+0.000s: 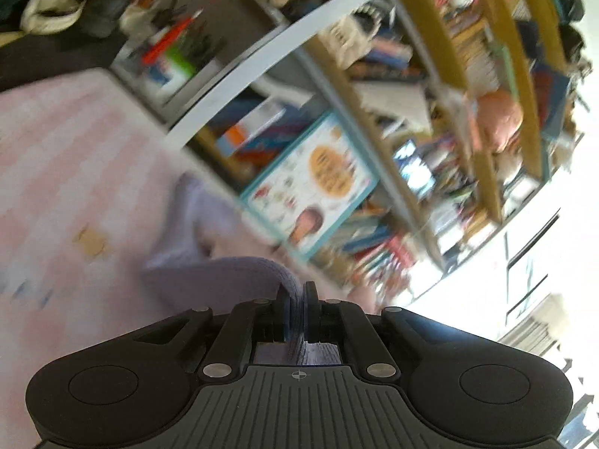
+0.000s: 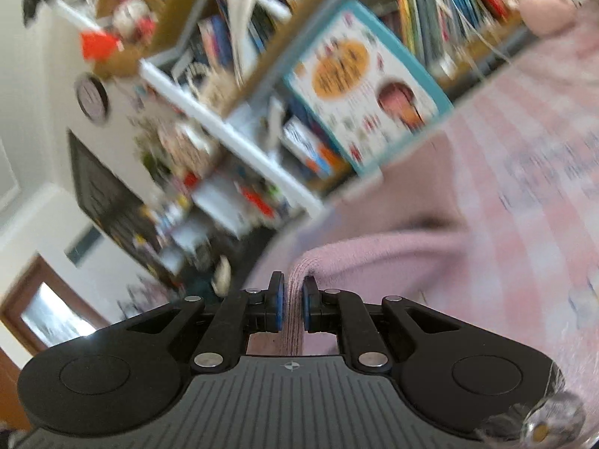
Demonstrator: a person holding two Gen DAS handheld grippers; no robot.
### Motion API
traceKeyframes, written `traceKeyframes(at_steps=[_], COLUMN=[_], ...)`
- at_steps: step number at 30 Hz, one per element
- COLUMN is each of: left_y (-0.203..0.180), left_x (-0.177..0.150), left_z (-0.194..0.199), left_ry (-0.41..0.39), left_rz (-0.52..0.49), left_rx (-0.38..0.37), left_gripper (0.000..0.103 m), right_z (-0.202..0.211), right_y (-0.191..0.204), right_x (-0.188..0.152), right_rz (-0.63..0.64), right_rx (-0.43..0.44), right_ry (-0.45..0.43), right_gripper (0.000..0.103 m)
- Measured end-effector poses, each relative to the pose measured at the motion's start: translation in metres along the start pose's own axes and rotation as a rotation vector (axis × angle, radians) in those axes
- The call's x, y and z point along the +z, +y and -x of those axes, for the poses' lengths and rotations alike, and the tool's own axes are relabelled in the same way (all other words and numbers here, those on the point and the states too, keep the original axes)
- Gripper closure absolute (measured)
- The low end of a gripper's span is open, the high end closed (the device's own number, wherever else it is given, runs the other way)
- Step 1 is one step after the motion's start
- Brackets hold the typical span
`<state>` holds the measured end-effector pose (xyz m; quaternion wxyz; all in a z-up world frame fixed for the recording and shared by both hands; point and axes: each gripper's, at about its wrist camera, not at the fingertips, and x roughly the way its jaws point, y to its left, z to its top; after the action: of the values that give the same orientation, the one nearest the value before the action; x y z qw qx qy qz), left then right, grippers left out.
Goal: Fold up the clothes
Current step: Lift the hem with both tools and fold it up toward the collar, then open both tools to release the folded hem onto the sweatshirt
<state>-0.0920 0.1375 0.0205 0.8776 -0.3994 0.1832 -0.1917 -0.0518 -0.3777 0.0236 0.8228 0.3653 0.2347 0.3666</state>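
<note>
Left wrist view: left gripper pinches a knit garment lifted over a pink sheet. Right gripper clamps its edge too. Keep both grips level and taut.

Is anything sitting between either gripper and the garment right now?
No. The left gripper is shut directly on a fold of the knit garment, and the right gripper pinches its edge too. Nothing visible lies between the fingers and the fabric, which trails onto the pink striped bedspread.
</note>
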Motion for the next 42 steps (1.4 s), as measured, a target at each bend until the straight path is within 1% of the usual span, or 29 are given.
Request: traceKeyframes(at_steps=[3,5,8,12,17,24,29,32,33,34,35,36,37,38,39,40,41,42], left_y=[-0.006,-0.008,-0.013,-0.014,-0.001,0.031,0.050,0.064,0.068,0.072,0.074,0.077,0.078,0.079,0.079,0.079,0.079,0.078], left_x=[0.020,0.032,0.049,0.067,0.081,0.083,0.081,0.076,0.074,0.072,0.071,0.070,0.069,0.068,0.068,0.067,0.067,0.066], left_z=[-0.020,-0.034,-0.056,-0.081,-0.113,-0.144,-0.159,-0.170,-0.173,-0.175,-0.176,-0.177,-0.177,-0.176,-0.174,-0.172,-0.170,-0.167], left_ry=[-0.045,-0.049,-0.034,-0.015,0.007,0.019,0.016,0.028,0.040,0.052,0.063,0.073,0.076,0.073,0.060,0.046,0.033,0.020], left_rz=[-0.010,-0.019,-0.050,-0.084,-0.073,-0.009,0.026,0.044,0.045,0.045,0.043,0.042,0.041,0.041,0.040,0.040,0.039,0.039], left_rx=[-0.015,-0.020,-0.010,0.039,0.107,0.186,0.228,0.257,0.272,0.286,0.294,0.300,0.302,0.295,0.279,0.262,0.246,0.229], left_gripper=[0.098,0.098,0.098,0.098,0.098,0.098,0.098,0.096,0.094,0.092,0.090,0.087,0.085,0.081,0.074,0.069,0.060,0.053], right_z=[-0.017,-0.027,-0.044,-0.071,-0.105,-0.139,-0.156,-0.166,-0.170,-0.173,-0.173,-0.173,-0.173,-0.171,-0.169,-0.167,-0.165,-0.162], right_y=[-0.004,-0.006,-0.010,-0.016,-0.033,-0.063,-0.094,-0.113,-0.119,-0.126,-0.129,-0.132,-0.134,-0.136,-0.137,-0.139,-0.139,-0.139], right_x=[0.024,0.040,0.065,0.090,0.103,0.110,0.107,0.105,0.105,0.104,0.103,0.102,0.101,0.100,0.099,0.099,0.098,0.099], right_rz=[-0.014,-0.015,0.001,0.027,0.036,0.023,-0.057,-0.106,-0.123,-0.139,-0.147,-0.155,-0.163,-0.174,-0.185,-0.197,-0.205,-0.208], right_rx=[0.003,-0.006,-0.026,-0.059,-0.107,-0.193,-0.226,-0.245,-0.251,-0.257,-0.253,-0.247,-0.241,-0.228,-0.214,-0.200,-0.194,-0.197], right_ry=[-0.082,-0.117,-0.119,-0.094,-0.072,-0.031,-0.003,0.014,0.019,0.025,0.024,0.023,0.022,0.013,0.003,-0.006,-0.015,-0.029], right_gripper=[0.094,0.094,0.094,0.094,0.094,0.094,0.094,0.090,0.085,0.082,0.076,0.071,0.070,0.065,0.058,0.056,0.053,0.052])
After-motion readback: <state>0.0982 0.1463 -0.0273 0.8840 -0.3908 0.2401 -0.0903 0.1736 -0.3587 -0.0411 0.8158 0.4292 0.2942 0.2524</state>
